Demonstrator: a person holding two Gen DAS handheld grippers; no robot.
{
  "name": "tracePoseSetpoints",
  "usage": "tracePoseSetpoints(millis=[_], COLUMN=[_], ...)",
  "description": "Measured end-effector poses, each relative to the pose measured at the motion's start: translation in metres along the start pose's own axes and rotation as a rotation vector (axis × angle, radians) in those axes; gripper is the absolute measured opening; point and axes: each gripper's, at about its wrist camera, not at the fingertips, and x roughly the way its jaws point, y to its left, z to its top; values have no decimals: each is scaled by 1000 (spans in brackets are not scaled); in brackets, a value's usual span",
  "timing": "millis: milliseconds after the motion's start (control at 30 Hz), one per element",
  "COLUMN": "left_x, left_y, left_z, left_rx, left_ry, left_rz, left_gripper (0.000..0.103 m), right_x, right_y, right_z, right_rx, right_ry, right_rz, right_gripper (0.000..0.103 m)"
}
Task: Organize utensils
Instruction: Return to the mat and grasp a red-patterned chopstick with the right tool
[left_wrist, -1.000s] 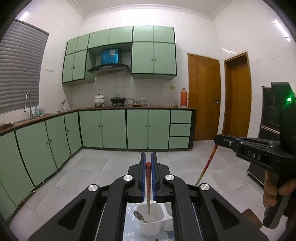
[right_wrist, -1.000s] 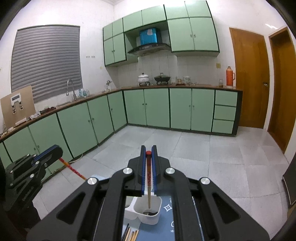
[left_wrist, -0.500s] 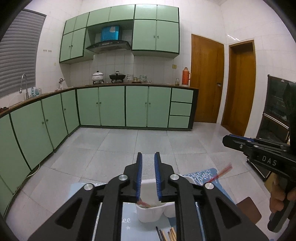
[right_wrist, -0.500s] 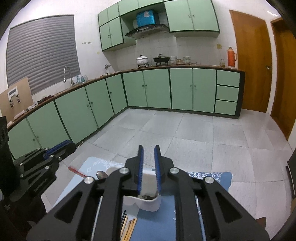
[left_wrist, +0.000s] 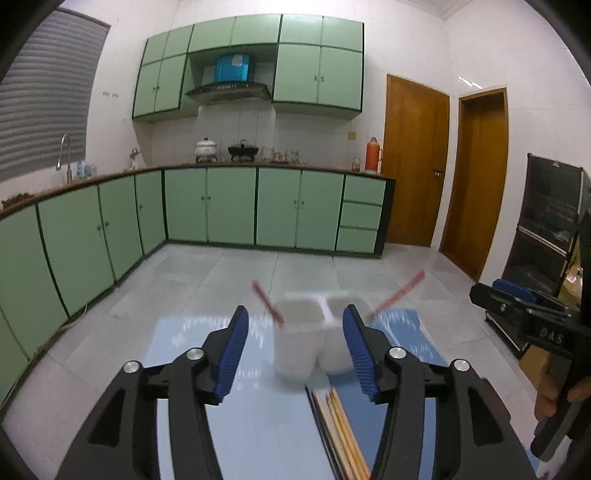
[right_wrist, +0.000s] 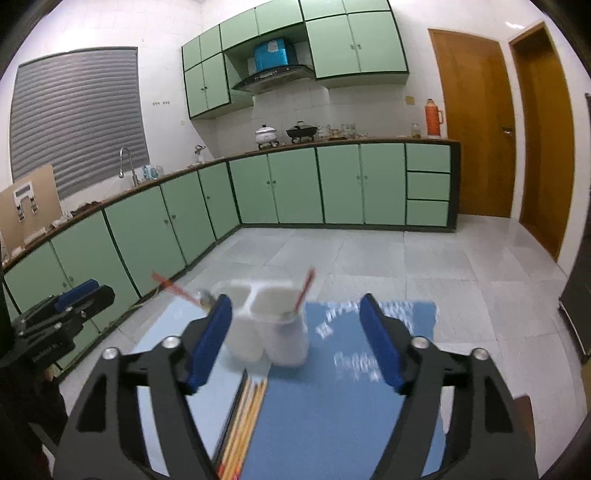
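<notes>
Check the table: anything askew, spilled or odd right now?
Nothing spilled or damaged. Two red-handled utensils lean outward at opposite slants, one in each compartment of the white holder. A bundle of chopsticks lies loose on the blue mat in front, not yet sorted. Both grippers are open and empty.

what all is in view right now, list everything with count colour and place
cups: two, white, joined side by side on the mat
red-handled utensils: two, one leaning in each cup, the other
chopsticks: a bundle, tan and dark, flat on the mat in front of the cups
mat: one, blue, under the cups
cabinets: many, green, along the walls
flask: one, orange, on the counter
pots: two, white and black, on the counter
doors: two, brown wood, right wall
tap: one, metal, at the left counter
left hand-held gripper: open, empty, blue pads
right hand-held gripper: open, empty, blue pads
</notes>
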Motion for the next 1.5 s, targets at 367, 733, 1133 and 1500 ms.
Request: tracePoseSetpoints(millis=[367, 733, 1133, 1500], left_x=[-11, -13, -20, -17], left_y=[3, 3, 13, 12], left_z=[-105, -169, -181, -180], left_rx=[-17, 30, 22, 12], left_ry=[212, 378, 400, 407], left_rz=[14, 49, 61, 57], left_gripper=[62, 62, 62, 62], right_x=[-16, -10, 5, 13], right_y=[10, 39, 54, 63], right_z=[-109, -187, -210, -209], right_rx=[59, -2, -76, -105], right_ry=[169, 350, 420, 409], right_rz=[-11, -4, -31, -63], right_gripper=[80, 80, 80, 80])
